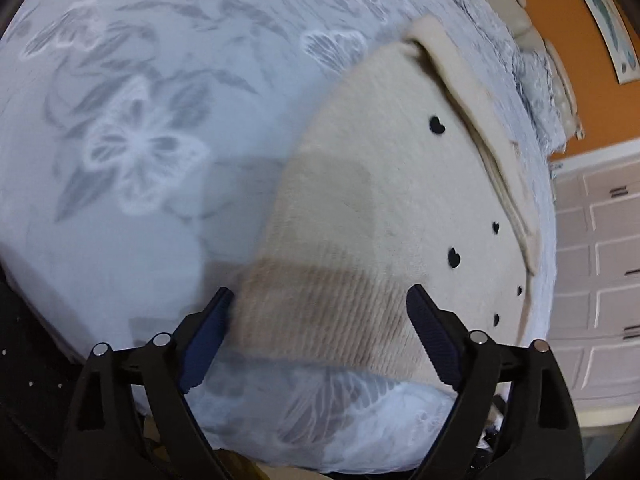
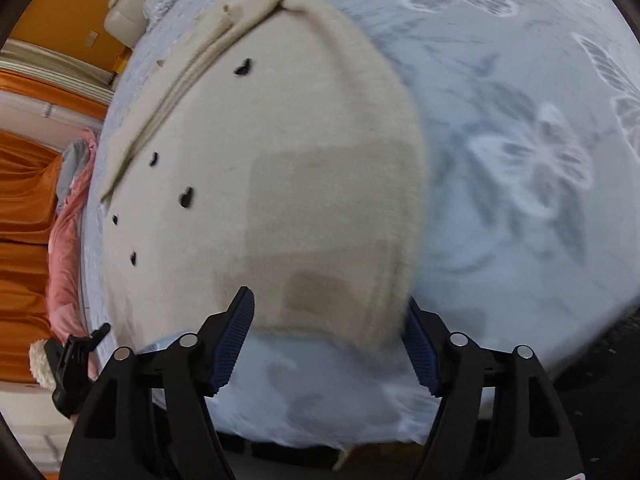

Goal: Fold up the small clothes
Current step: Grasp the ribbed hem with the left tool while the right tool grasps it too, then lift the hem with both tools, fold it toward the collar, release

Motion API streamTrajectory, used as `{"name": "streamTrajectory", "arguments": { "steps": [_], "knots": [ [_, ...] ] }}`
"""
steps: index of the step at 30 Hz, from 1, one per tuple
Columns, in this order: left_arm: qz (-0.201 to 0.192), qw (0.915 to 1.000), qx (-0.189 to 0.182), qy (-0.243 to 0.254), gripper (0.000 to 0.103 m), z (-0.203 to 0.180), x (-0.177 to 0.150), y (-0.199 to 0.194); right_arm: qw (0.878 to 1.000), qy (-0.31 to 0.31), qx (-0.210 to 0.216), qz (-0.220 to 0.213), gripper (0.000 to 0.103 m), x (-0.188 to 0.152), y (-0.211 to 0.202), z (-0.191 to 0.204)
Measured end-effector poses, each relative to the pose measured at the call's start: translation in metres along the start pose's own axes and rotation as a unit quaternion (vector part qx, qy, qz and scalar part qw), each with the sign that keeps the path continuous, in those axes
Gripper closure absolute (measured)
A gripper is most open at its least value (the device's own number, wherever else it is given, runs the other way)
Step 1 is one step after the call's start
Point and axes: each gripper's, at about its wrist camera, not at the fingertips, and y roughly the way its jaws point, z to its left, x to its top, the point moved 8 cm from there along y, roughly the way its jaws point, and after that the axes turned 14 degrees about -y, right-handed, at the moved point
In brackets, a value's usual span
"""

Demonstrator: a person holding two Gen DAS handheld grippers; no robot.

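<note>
- Left wrist view: I see a cream sweater point(image 1: 384, 200) of soft, fuzzy knit, scattered with small black heart shapes point(image 1: 437, 125), lying flat on the bed point(image 1: 120, 140).
- Its ribbed hem point(image 1: 320, 320) runs along the bed's near edge, the ribs showing as fine parallel ridges, darker in shade than the body.
- A sleeve point(image 1: 480, 120) is folded across the garment's far side as a long, flat strip.
- The bed cover is pale blue-grey, smooth, printed with white butterflies and grey leaves.
- My left gripper point(image 1: 320, 300) has its fingers spread wide; the ribbed blue pads point(image 1: 208, 336) sit one at each end of the hem band, the hem lying between them. I cannot tell whether they touch the cloth.
- An orange wall point(image 1: 560, 20) and white panelled cabinets point(image 1: 600, 260) stand beyond the bed's right side.
- Right wrist view: the same sweater point(image 2: 260, 160) fills the middle, its rounded edge blurred, the folded sleeve point(image 2: 192, 56) lying along its upper left.
- My right gripper point(image 2: 328, 312) is also wide apart; the left finger point(image 2: 234, 340) stands just below the sweater's near edge, and the right finger point(image 2: 420, 352) is partly covered by the blurred corner.
- Orange curtains point(image 2: 24, 200) and pink fabric point(image 2: 64, 260) lie past the bed's left edge.
</note>
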Motion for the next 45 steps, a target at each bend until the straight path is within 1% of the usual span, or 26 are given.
{"name": "streamTrajectory", "arguments": {
  "steps": [1, 2, 3, 4, 5, 6, 8, 10, 13, 16, 19, 21, 24, 26, 28, 30, 32, 33, 35, 36, 38, 39, 40, 41, 43, 45],
  "knots": [
    [0.000, 1.0000, 0.007, 0.005, 0.018, -0.003, 0.000, 0.002, 1.000, 0.005, -0.002, -0.005, 0.032, 0.002, 0.002, 0.003],
    [0.001, 0.9999, 0.007, 0.010, 0.031, -0.008, 0.002, 0.003, 1.000, 0.010, -0.001, -0.010, 0.036, 0.006, 0.003, 0.005],
    [0.007, 0.9999, 0.004, 0.015, 0.045, -0.013, 0.003, 0.003, 1.000, 0.018, 0.004, -0.021, 0.051, 0.010, 0.003, 0.007],
    [0.015, 0.9996, 0.005, 0.023, 0.073, -0.017, 0.003, 0.003, 0.999, 0.024, 0.011, -0.027, 0.065, 0.010, 0.000, 0.008],
    [0.023, 0.9990, 0.011, 0.036, 0.096, -0.022, 0.004, 0.001, 0.999, 0.029, 0.020, -0.031, 0.092, 0.012, -0.003, 0.008],
    [0.022, 0.9987, 0.012, 0.044, 0.095, -0.025, 0.003, -0.003, 0.998, 0.037, 0.028, -0.039, 0.091, 0.016, -0.008, 0.009],
    [0.001, 0.9972, 0.012, 0.074, 0.096, -0.036, 0.003, -0.025, 0.996, 0.030, 0.037, -0.077, 0.093, 0.023, -0.032, 0.016],
    [-0.017, 0.9951, 0.007, 0.097, 0.096, -0.043, 0.000, -0.049, 0.995, 0.004, 0.024, -0.099, 0.094, 0.023, -0.051, 0.029],
    [-0.023, 0.9937, -0.012, 0.109, 0.097, -0.044, -0.013, -0.083, 0.993, -0.025, 0.006, -0.117, 0.096, 0.013, -0.078, 0.037],
    [-0.021, 0.9926, -0.023, 0.117, 0.097, -0.031, -0.031, -0.109, 0.992, -0.034, -0.002, -0.121, 0.097, -0.004, -0.104, 0.029],
    [-0.018, 0.9908, -0.011, 0.134, 0.097, -0.014, -0.056, -0.119, 0.993, -0.048, -0.011, -0.107, 0.097, -0.031, -0.118, 0.020],
    [-0.004, 0.9905, 0.001, 0.137, 0.097, 0.003, -0.077, -0.123, 0.994, -0.061, -0.014, -0.089, 0.097, -0.055, -0.126, 0.009],
    [0.024, 0.9868, 0.024, 0.158, 0.097, 0.028, -0.114, -0.137, 0.995, -0.091, -0.015, -0.041, 0.097, -0.099, -0.128, 0.009],
    [0.037, 0.9818, 0.045, 0.181, 0.097, 0.046, -0.141, -0.155, 0.992, -0.126, -0.021, -0.010, 0.097, -0.129, -0.136, 0.011],
    [0.050, 0.9796, 0.056, 0.186, 0.097, 0.060, -0.160, -0.174, 0.988, -0.153, -0.017, 0.025, 0.097, -0.161, -0.151, 0.013],
    [0.058, 0.9798, 0.068, 0.179, 0.097, 0.072, -0.169, -0.193, 0.985, -0.168, -0.006, 0.046, 0.097, -0.182, -0.168, 0.015],
    [0.055, 0.9841, 0.060, 0.158, 0.097, 0.070, -0.161, -0.215, 0.983, -0.177, 0.001, 0.050, 0.097, -0.187, -0.189, 0.017],
    [0.044, 0.9860, 0.051, 0.152, 0.097, 0.061, -0.150, -0.222, 0.984, -0.172, 0.008, 0.040, 0.097, -0.180, -0.198, 0.018],
    [0.021, 0.9886, 0.013, 0.149, 0.097, 0.031, -0.122, -0.228, 0.987, -0.161, 0.025, -0.004, 0.097, -0.147, -0.216, 0.022],
    [-0.003, 0.9869, -0.013, 0.161, 0.097, 0.003, -0.098, -0.226, 0.986, -0.155, 0.042, -0.050, 0.097, -0.109, -0.225, 0.025],
    [-0.044, 0.9809, -0.035, 0.187, 0.096, -0.040, -0.061, -0.212, 0.981, -0.139, 0.064, -0.121, 0.096, -0.046, -0.224, 0.030],
    [-0.067, 0.9766, -0.044, 0.199, 0.096, -0.068, -0.038, -0.196, 0.978, -0.127, 0.069, -0.149, 0.096, -0.012, -0.217, 0.032],
    [-0.081, 0.9745, -0.043, 0.205, 0.096, -0.085, -0.023, -0.180, 0.976, -0.120, 0.072, -0.165, 0.096, 0.012, -0.208, 0.034],
    [-0.086, 0.9732, -0.039, 0.210, 0.094, -0.106, -0.003, -0.152, 0.975, -0.113, 0.069, -0.179, 0.096, 0.038, -0.194, 0.034],
    [-0.084, 0.9785, -0.030, 0.186, 0.091, -0.119, 0.022, -0.107, 0.978, -0.070, 0.048, -0.190, 0.093, 0.094, -0.146, 0.025],
    [-0.072, 0.9849, -0.006, 0.158, 0.088, -0.116, 0.041, -0.067, 0.983, -0.015, 0.031, -0.179, 0.089, 0.120, -0.108, 0.010]
  ]
}}
